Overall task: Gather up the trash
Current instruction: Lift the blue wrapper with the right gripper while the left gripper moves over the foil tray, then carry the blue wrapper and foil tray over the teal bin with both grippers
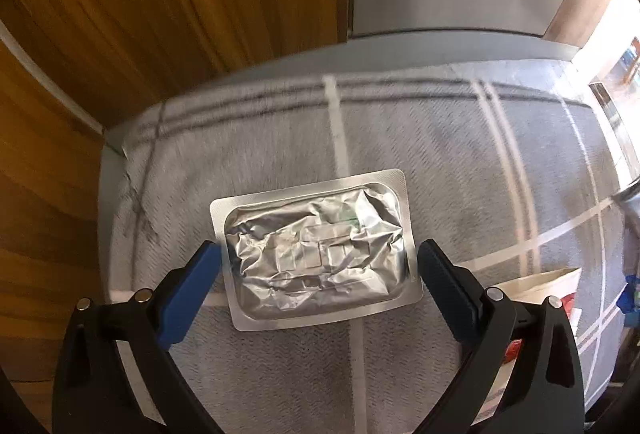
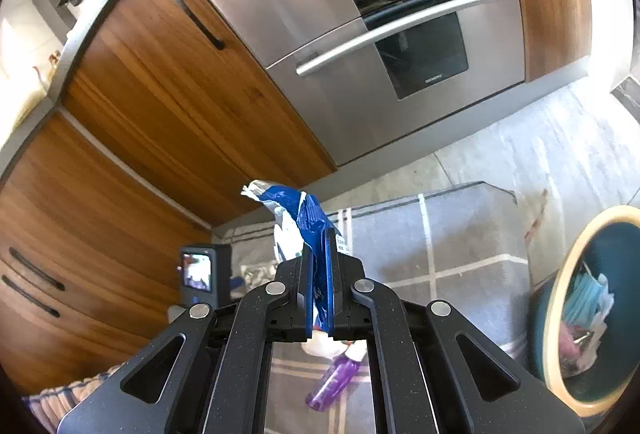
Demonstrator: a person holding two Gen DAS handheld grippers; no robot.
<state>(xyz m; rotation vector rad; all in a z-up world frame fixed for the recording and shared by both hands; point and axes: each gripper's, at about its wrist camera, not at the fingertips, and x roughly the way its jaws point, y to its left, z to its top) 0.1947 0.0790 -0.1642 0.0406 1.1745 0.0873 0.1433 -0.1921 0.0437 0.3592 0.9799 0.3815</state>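
A crumpled silver foil blister pack [image 1: 316, 248] lies flat on the grey rug [image 1: 440, 162]. My left gripper [image 1: 318, 254] is open, its blue fingers [image 1: 188, 286] on either side of the pack, just above the rug. My right gripper [image 2: 318, 266] is shut on a crumpled blue and white wrapper [image 2: 294, 212] and holds it up above the rug. A teal bin with a cream rim [image 2: 560, 298] stands at the right of the right wrist view, with a blue face mask [image 2: 586, 300] and other trash inside.
Wooden cabinets [image 2: 160, 106] and a steel oven [image 2: 380, 46] face the rug. A purple bottle [image 2: 332, 382] lies on the rug below my right gripper. The left gripper's camera [image 2: 200, 274] shows at the left. A white bag [image 1: 540, 286] lies right of my left gripper.
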